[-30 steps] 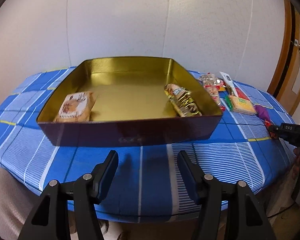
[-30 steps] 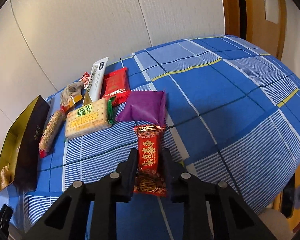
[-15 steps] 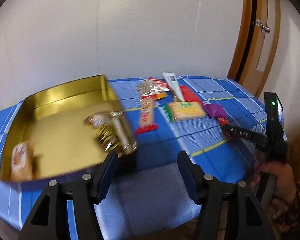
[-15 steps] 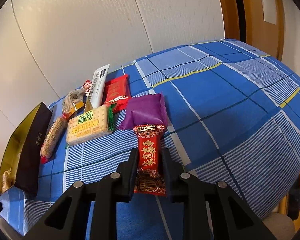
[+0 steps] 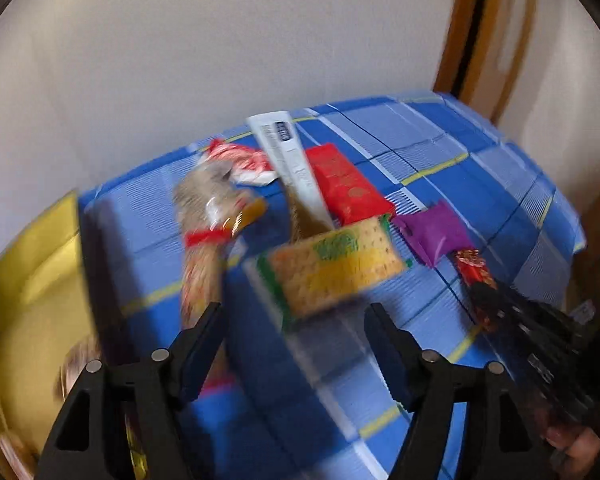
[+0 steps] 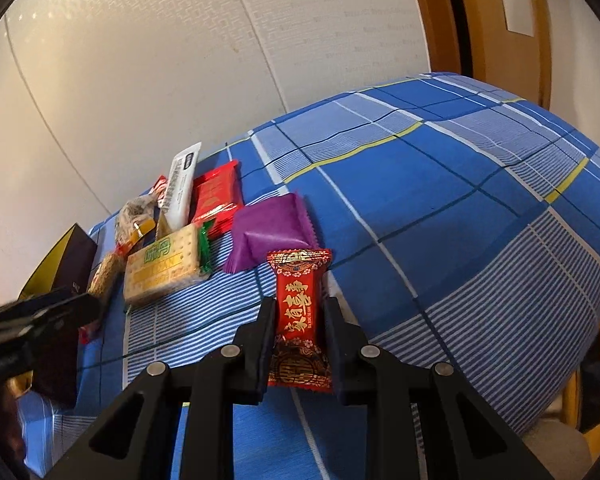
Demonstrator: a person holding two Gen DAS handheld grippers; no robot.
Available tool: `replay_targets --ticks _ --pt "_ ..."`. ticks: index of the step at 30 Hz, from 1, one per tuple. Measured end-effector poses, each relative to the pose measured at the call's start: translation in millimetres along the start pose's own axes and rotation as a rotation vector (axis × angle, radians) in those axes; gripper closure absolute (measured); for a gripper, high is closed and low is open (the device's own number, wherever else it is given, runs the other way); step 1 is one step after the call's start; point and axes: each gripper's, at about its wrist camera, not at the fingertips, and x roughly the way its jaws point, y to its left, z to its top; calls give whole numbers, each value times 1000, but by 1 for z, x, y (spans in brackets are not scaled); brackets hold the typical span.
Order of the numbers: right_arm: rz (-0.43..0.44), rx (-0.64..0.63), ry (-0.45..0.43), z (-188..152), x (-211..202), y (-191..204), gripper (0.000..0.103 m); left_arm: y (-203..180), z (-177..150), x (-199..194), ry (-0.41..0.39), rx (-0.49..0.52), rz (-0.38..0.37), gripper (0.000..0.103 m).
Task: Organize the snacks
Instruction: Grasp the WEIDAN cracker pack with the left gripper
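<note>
My right gripper is shut on a red candy packet with gold characters, held just above the blue checked tablecloth; it also shows in the left wrist view. My left gripper is open and empty, hovering in front of a yellow cracker packet, also in the right wrist view. The gold tin box lies at the left edge with snacks inside. The left wrist view is blurred.
Loose snacks lie in a cluster: a purple packet, a red packet, a white sachet, a long cereal bar and a clear bag. A wall stands behind the table and a wooden door frame at the right.
My left gripper has swung right from the tin box toward the snack cluster, staying open. My right gripper still grips the red candy packet and has barely moved.
</note>
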Motion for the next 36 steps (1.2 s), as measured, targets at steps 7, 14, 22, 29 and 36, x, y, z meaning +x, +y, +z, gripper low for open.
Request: replay_targets --ticks 7,14,22,29,36 --pt "11 11 1 0 0 -2 79 -12 40 48 61 103 -41 27" --pt "17 17 2 0 0 -3 79 3 26 47 116 -41 -150 24" --pt "16 16 1 0 -1 -2 79 -20 -6 31 155 44 -194 24" --pt "10 10 0 0 0 0 79 -27 17 25 33 131 -58 24" --pt "27 26 3 0 -2 -4 79 -26 17 43 137 61 -198 25"
